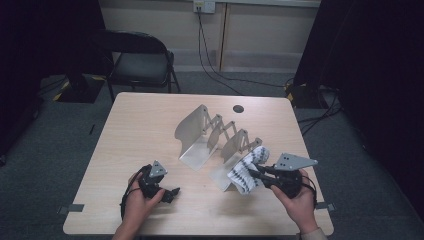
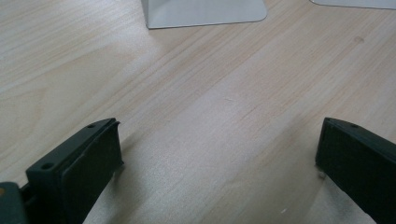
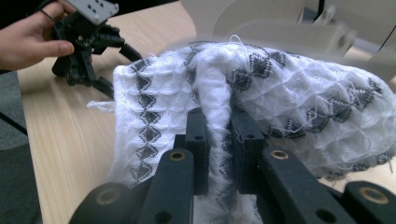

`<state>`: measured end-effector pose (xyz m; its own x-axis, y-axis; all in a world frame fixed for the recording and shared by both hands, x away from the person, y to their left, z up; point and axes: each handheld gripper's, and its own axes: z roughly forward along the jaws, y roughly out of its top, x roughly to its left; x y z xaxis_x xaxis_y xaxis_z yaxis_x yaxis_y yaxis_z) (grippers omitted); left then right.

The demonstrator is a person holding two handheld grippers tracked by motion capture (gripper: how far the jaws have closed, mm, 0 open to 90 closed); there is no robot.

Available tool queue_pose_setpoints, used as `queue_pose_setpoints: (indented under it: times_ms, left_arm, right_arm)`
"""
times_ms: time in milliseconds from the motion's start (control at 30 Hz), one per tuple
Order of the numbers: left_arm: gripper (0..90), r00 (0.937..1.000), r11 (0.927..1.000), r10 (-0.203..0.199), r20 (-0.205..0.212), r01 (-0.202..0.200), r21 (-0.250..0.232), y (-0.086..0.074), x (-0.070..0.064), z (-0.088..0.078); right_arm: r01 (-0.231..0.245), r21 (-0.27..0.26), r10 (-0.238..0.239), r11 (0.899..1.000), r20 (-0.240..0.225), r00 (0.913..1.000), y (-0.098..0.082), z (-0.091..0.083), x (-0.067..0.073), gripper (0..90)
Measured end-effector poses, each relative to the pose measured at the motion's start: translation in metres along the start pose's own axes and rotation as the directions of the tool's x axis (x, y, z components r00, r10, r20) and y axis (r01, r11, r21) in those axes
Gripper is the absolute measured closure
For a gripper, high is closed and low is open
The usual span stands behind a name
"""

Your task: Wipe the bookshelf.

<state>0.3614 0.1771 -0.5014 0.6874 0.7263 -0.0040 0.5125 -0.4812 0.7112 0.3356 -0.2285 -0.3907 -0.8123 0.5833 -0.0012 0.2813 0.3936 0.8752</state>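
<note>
A white cloth with dark diamond patterns (image 1: 248, 169) hangs bunched from my right gripper (image 1: 255, 173), lifted off the table beside the near panel of a folding metal rack (image 1: 212, 137). In the right gripper view the jaws pinch a fold of the cloth (image 3: 261, 93), with my right gripper (image 3: 218, 135) shut on it. My left gripper (image 1: 172, 192) rests low over the wooden table (image 1: 140, 125) at the front left, held by a hand. Its jaws stand wide apart in the left gripper view, where my left gripper (image 2: 219, 154) has only bare wood between them.
The rack's upright grey panels, linked by scissor arms, stand at the table's middle. A round cable hole (image 1: 238, 108) sits near the far edge. A black chair (image 1: 142, 62) stands beyond the table. Cables trail on the floor at the back right.
</note>
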Motion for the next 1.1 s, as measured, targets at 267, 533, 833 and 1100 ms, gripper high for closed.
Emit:
queue_pose_setpoints:
  times_ms: [267, 533, 833, 1100]
  left_arm:
    - [0.0, 1.0000, 1.0000, 0.000, 0.000, 0.000, 0.000, 0.000, 0.000, 0.000]
    - [0.0, 1.0000, 1.0000, 0.001, 0.000, -0.001, 0.000, 0.000, 0.000, 0.000]
    - [0.0, 1.0000, 1.0000, -0.002, 0.001, 0.002, -0.002, 0.000, 0.000, 0.000]
    - [0.0, 1.0000, 1.0000, 0.001, 0.002, -0.001, -0.003, 0.000, -0.001, 0.000]
  right_arm:
    - [-0.048, 0.058, 0.048, 0.997, -0.011, 0.9988, -0.027, 0.018, -0.003, 79.9]
    - [-0.075, 0.123, 0.078, 0.990, -0.016, 0.9968, -0.050, 0.036, -0.004, 79.8]
    - [-0.075, 0.212, 0.080, 0.975, -0.016, 0.9967, -0.070, 0.060, 0.000, 77.3]
    - [-0.060, 0.233, 0.052, 0.971, 0.043, 0.9977, -0.075, 0.053, -0.002, 59.5]
